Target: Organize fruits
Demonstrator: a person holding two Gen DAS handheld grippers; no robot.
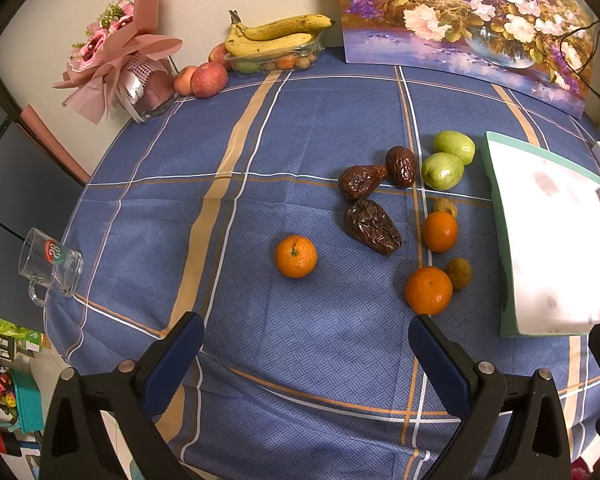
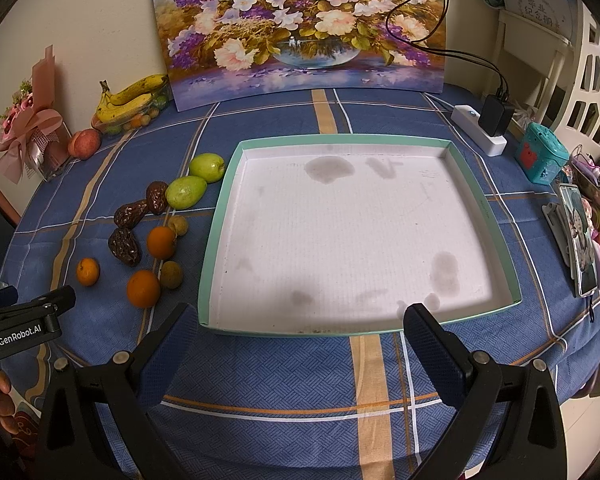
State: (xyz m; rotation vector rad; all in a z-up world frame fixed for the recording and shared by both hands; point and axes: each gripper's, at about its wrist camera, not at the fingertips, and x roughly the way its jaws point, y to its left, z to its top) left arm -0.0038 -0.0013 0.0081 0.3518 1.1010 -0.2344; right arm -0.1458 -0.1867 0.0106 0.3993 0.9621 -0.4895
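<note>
The shallow white cardboard tray with a mint-green rim point(image 2: 482, 216) holds nothing, and the loose fruits are gathered just beside its left edge. Both the left gripper point(image 1: 306, 344) and the right gripper point(image 2: 296, 334) are held with jaws wide apart and empty. The lone round orange tangerine point(image 1: 295, 256), farthest from the tray, is probably best taken first, squeezed gently across its middle so that it is not rolled away.

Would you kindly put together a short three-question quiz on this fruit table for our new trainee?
1. True or false: the tray already holds fruit.
2. How many oranges lie loose on the tablecloth?
3. Which lies nearest the tray: A) the green fruits, B) the lone orange, C) the glass mug?

Key
1. False: it holds only stains.
2. Three.
3. A.

Both the left gripper and the right gripper are open and empty.
</note>
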